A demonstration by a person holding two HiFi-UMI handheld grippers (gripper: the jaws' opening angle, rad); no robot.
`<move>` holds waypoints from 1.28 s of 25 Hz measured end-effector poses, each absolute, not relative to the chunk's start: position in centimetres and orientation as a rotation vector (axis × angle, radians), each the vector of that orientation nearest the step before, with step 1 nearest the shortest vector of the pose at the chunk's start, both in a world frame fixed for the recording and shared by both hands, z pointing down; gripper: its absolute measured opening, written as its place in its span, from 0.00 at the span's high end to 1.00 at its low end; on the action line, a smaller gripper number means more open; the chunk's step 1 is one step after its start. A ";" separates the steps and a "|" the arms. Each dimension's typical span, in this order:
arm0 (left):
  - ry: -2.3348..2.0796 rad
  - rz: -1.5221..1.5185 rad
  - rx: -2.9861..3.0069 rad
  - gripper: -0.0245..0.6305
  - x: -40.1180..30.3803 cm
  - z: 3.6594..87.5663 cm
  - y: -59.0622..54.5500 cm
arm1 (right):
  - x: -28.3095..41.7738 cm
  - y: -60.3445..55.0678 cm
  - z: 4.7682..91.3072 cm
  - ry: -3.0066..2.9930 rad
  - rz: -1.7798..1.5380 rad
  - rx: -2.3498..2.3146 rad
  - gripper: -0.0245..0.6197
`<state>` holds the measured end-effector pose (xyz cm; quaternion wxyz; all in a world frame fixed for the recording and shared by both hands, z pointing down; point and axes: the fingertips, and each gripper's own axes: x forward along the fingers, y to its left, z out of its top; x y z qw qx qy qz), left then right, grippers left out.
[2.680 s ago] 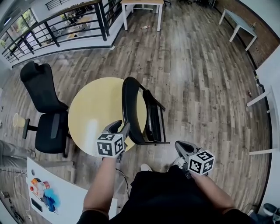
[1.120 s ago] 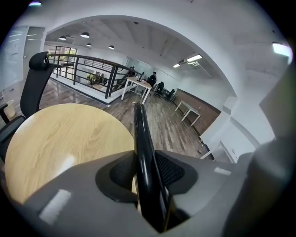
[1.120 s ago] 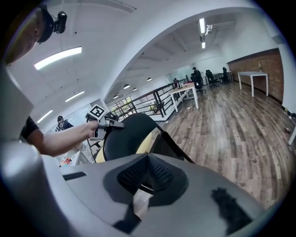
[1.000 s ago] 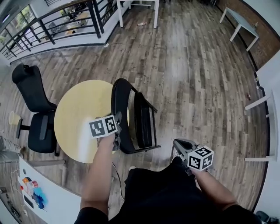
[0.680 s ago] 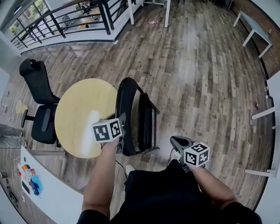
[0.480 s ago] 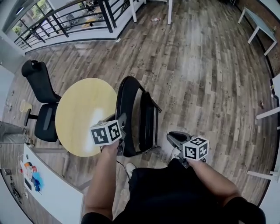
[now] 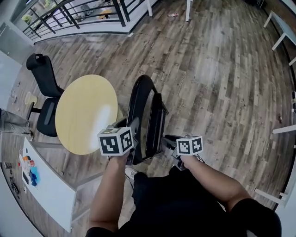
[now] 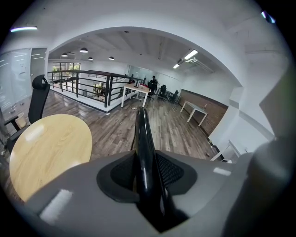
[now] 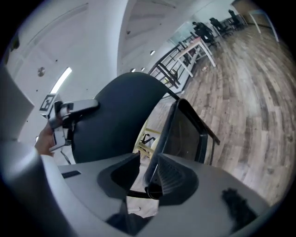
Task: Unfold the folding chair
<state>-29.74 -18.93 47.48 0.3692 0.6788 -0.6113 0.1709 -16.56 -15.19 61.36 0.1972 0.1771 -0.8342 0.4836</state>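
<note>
The black folding chair [image 7: 147, 109] stands folded and upright beside the round table. My left gripper [image 7: 132, 131] is shut on the top edge of its backrest. In the left gripper view that glossy black edge [image 8: 140, 134] runs straight between the pads of the left gripper [image 8: 147, 179]. My right gripper [image 7: 165, 140] is at the near edge of the folded seat. Its jaws have just been opening. In the right gripper view the seat's thin black frame [image 9: 163, 139] lies between the jaws of the right gripper [image 9: 145, 178], close to the right pad, with a gap on the left.
A round yellow table [image 7: 81, 113] stands just left of the chair, with a black office chair [image 7: 44, 95] beyond it. A white table [image 7: 48, 185] with small items is at the lower left. A black railing [image 7: 69, 14] runs along the back, over wooden floor.
My right gripper has come left and down to the chair's seat edge. The left gripper has kept its hold on the backrest, and the chair now stands off the table's edge.
</note>
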 end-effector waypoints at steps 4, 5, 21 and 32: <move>-1.530 0.414 1.747 0.79 -26.5 47.1 -19.0 | -15.5 -16.6 63.7 -2.276 1.429 0.548 0.76; -1.515 0.403 1.749 0.79 -25.7 47.1 -19.1 | -15.3 -17.0 64.0 -2.274 1.428 0.556 0.74; -1.441 0.354 1.753 0.80 -20.0 47.1 -20.3 | -17.3 -18.8 68.8 -2.201 1.251 0.620 0.57; -1.419 0.335 1.755 0.79 -17.8 47.2 -20.4 | -17.2 -19.1 70.8 -2.103 1.213 0.720 0.58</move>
